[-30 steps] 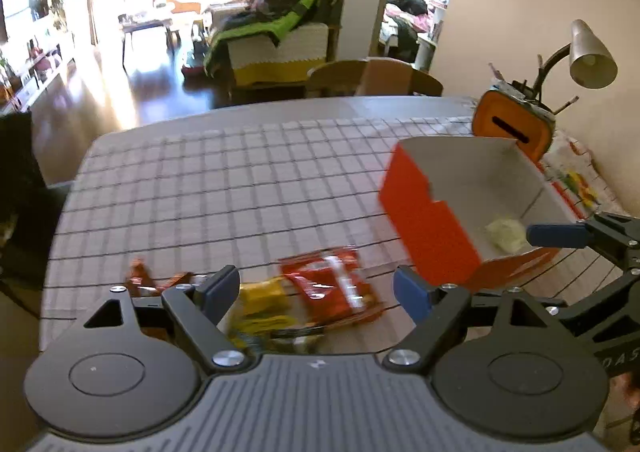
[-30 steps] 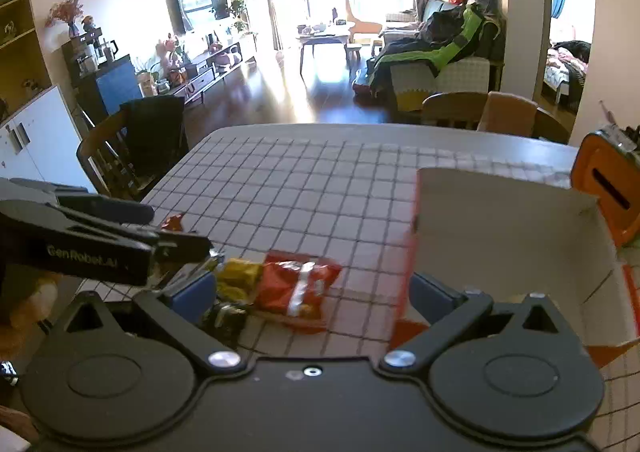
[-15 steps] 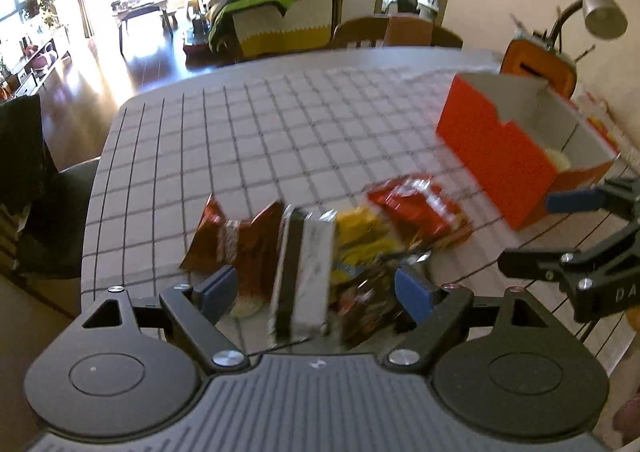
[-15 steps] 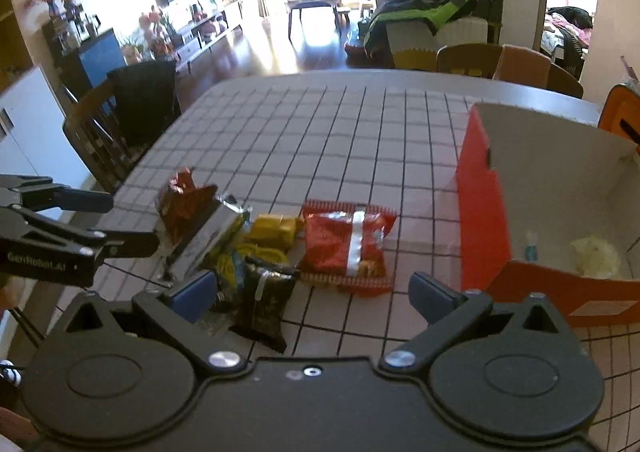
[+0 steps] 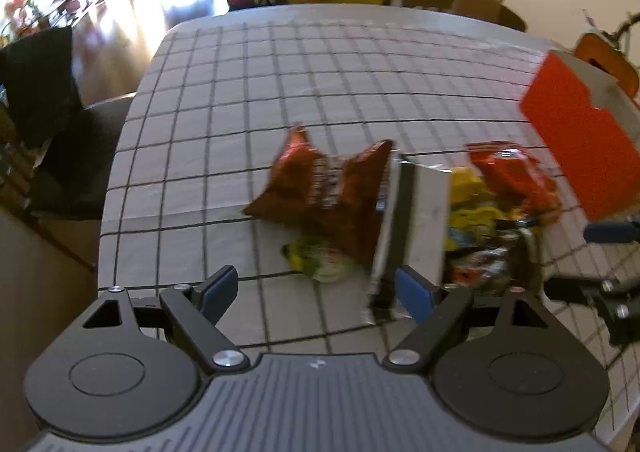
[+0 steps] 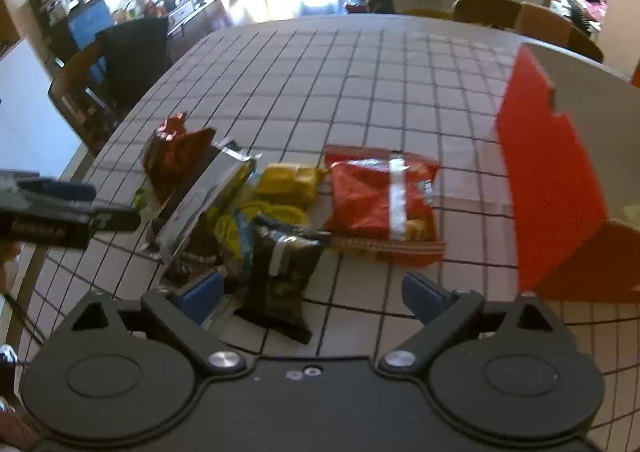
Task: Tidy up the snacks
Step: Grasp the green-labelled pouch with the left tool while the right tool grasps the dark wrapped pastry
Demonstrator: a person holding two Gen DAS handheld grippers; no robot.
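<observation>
Left wrist: the left claw [image 5: 316,288] gapes empty above the crinkled brown foil snack bag [image 5: 324,187] on the checked table [image 5: 280,63]; overlapping packets could drag along. Right wrist: the right claw [image 6: 316,294], jaws just narrowing yet empty, hovers over the dark glossy snack packet [image 6: 282,272]; the orange cardboard box [image 6: 552,187] sits well apart.

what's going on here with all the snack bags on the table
A person is holding a gripper in each hand over a pile of snack packets on a checked tablecloth. The left gripper is open above a brown bag and a silver packet. The right gripper is also open, though its jaws have just been closing a little, with a dark packet lying between them and a red bag just beyond. Nothing is gripped yet. The orange box stands open to the right.
</observation>
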